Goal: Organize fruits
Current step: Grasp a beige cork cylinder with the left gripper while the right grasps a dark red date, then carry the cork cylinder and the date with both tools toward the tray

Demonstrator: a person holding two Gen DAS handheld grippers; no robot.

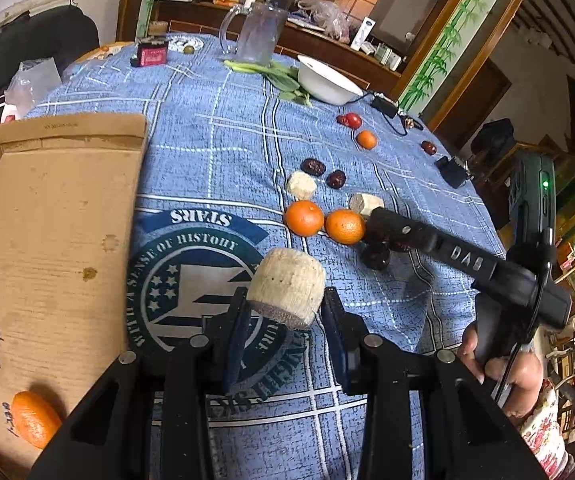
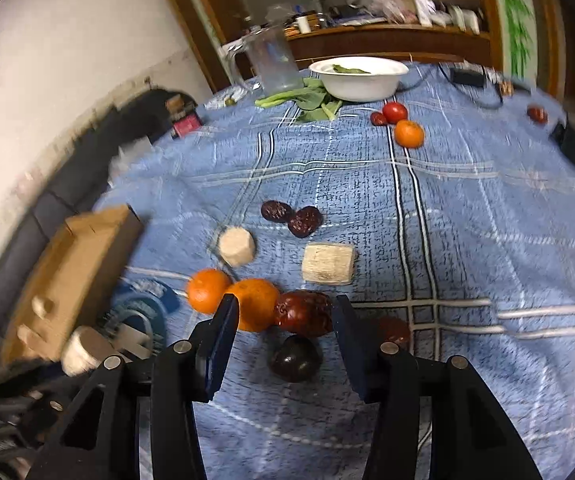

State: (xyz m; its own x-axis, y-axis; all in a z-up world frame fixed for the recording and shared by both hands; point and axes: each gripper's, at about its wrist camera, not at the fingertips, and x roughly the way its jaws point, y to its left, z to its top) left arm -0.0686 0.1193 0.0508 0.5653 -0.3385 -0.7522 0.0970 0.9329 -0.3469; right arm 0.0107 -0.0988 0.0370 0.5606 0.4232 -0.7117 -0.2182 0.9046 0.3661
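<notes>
The right wrist view is blurred at its edges, and a red fruit (image 2: 394, 330) sits half hidden behind the right gripper (image 2: 283, 318), which hovers open above a red date (image 2: 304, 313). The left gripper (image 1: 284, 308) clamps a pale chunk (image 1: 287, 288) beside the cardboard tray (image 1: 47, 248).

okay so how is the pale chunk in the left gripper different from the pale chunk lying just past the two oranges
The held chunk is gripped between the left gripper fingers, above the tablecloth; the lying chunk rests free on the cloth.
The held chunk looks rounded, like a short cylinder; the lying chunk looks blockier, with flatter faces.
The held chunk hangs beside the cardboard box; the lying chunk sits among the oranges and dates.
Both are cream-coloured and fibrous.
</notes>
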